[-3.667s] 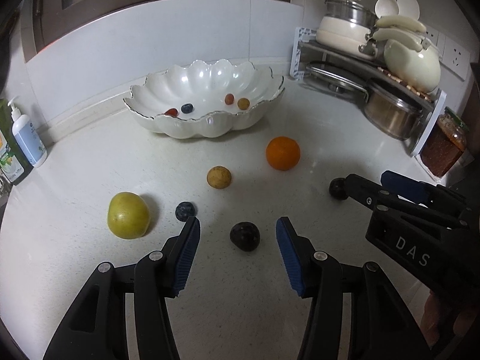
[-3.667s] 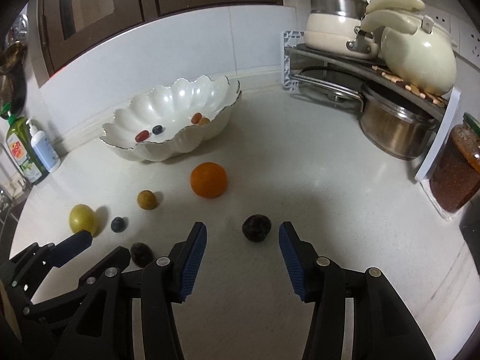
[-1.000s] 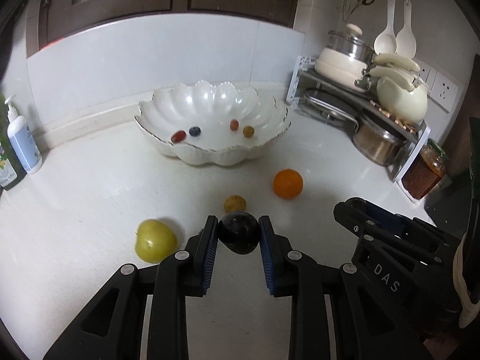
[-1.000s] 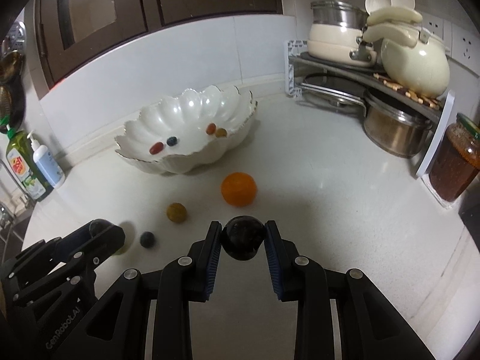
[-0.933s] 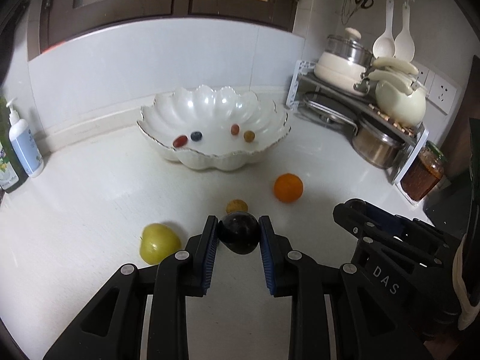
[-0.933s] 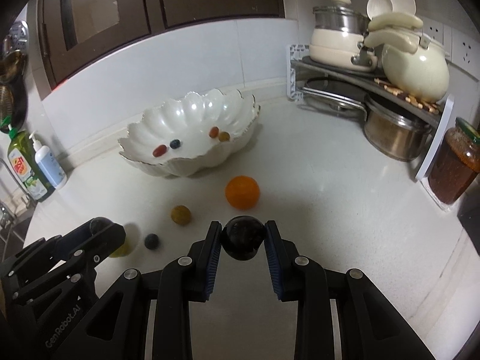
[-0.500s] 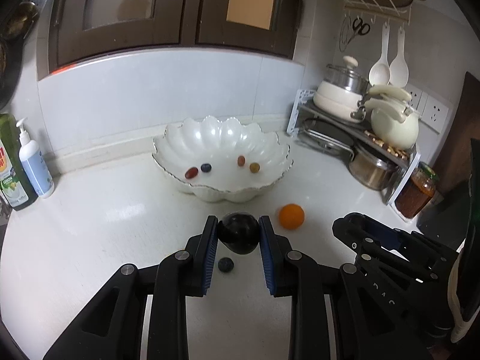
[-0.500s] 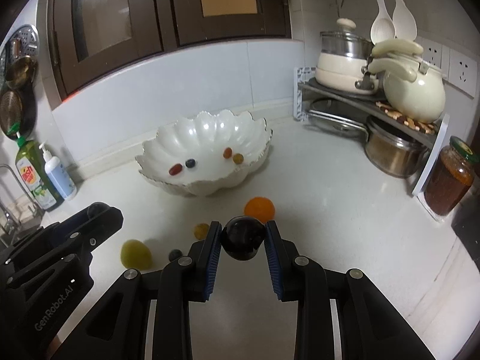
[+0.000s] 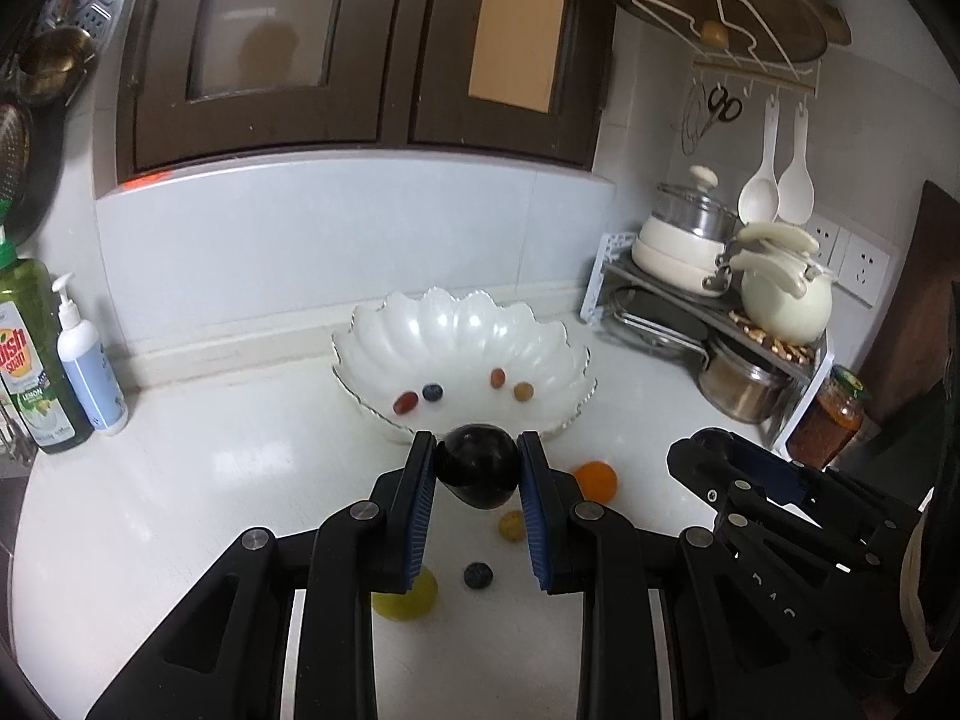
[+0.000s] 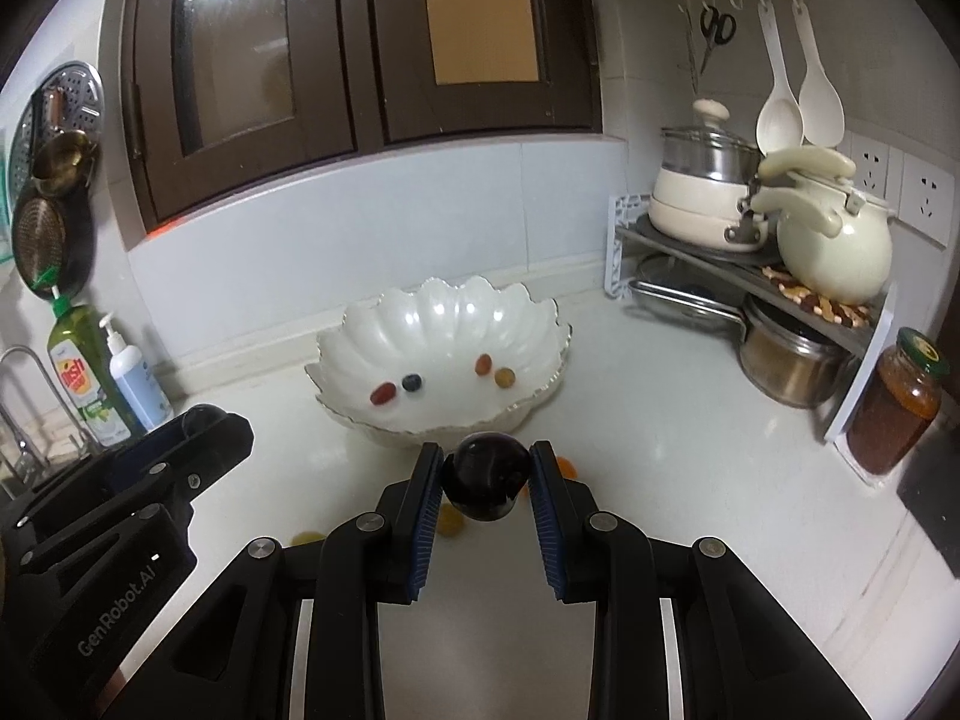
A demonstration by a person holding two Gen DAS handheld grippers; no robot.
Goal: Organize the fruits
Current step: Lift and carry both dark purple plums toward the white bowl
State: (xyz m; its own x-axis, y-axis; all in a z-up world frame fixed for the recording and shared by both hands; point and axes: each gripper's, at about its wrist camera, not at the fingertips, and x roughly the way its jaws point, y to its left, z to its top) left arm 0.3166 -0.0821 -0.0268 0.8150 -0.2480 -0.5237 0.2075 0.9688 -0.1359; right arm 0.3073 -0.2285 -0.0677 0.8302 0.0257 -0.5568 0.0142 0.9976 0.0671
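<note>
Both grippers have risen well above the counter since a moment ago. Left gripper [image 9: 477, 468] clamps a dark plum [image 9: 477, 465]; right gripper [image 10: 486, 477] clamps another dark plum [image 10: 486, 476], each held in the air just short of the white bowl [image 9: 540, 354], with an orange [image 9: 595, 481] on the counter below.

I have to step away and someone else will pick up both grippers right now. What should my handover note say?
Left gripper: shut on a dark plum, held above the counter in front of the white bowl.
Right gripper: shut on a second dark plum, also short of the bowl.
Done: four small fruits lie in the bowl.
Left: drop both plums in, then collect the orange, yellow-green fruit, small yellow fruit and blueberry from the counter.
</note>
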